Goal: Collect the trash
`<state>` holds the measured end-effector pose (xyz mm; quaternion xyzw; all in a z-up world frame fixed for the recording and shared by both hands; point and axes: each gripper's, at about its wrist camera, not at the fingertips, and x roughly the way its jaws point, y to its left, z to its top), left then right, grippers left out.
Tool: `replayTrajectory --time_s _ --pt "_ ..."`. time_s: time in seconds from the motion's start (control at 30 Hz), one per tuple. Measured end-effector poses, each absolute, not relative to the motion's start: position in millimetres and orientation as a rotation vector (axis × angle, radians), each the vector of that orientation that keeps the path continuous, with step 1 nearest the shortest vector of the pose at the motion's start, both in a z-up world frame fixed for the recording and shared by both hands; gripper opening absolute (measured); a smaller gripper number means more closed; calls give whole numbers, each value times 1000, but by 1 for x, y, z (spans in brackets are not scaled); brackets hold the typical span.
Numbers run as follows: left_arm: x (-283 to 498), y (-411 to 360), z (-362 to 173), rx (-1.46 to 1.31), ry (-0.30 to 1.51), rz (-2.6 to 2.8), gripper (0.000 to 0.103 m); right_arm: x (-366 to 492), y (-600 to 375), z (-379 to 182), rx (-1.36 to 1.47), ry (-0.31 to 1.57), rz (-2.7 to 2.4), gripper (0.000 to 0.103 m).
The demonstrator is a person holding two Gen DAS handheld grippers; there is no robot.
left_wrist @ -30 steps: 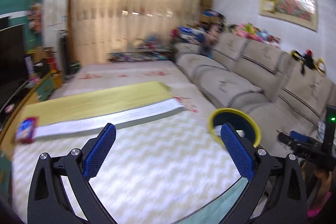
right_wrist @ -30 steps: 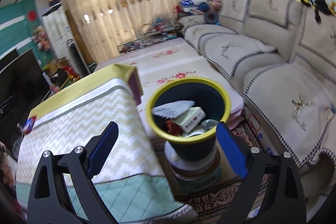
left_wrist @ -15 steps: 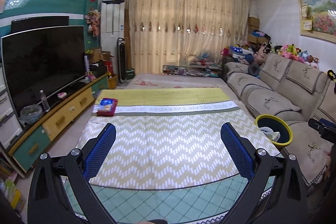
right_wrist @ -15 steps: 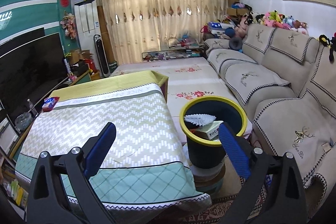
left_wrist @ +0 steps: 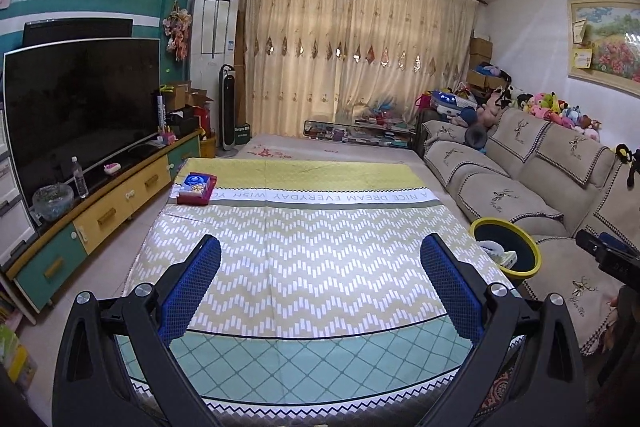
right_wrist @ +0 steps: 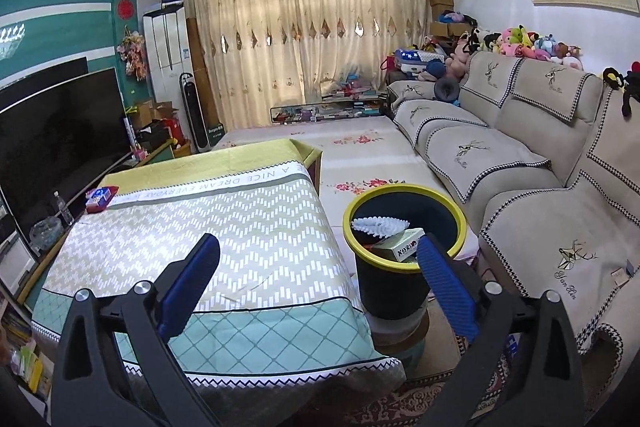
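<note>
While both stand spread and empty above the tabletop's near edge, the left gripper [left_wrist: 320,283] and right gripper [right_wrist: 318,279] differ in view: only the right shows the white paper [right_wrist: 378,225] and carton [right_wrist: 402,247] inside the round yellow-rimmed bin [right_wrist: 404,279] between tablecloth [right_wrist: 224,227] and sofa [right_wrist: 520,155]. A red-and-blue packet [left_wrist: 195,189] lies at the far left corner.

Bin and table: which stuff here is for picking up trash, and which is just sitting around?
For the job: bin, the box in it, red packet on the table.

Just around: television, sofa, soft toys, water bottle.
</note>
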<state>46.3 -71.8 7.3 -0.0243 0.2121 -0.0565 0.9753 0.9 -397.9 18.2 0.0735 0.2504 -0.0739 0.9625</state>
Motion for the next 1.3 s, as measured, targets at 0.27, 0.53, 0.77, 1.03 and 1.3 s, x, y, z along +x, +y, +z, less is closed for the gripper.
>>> replayTrajectory --time_s 0.27,0.53,0.77,1.03,1.3 --pt "41 -63 12 -53 403 -71 98 3 -396 17 157 504 -140 95" --pt "44 -61 8 -49 420 -70 98 6 -393 14 153 513 -139 95" --pt "50 -61 3 -46 434 -72 98 9 -392 11 156 522 -136 95" --pt "54 -64 -1 -38 438 -68 98 10 -392 10 156 524 -136 95" --pt "56 -67 -7 -33 443 -73 98 12 -391 9 155 526 -136 95"
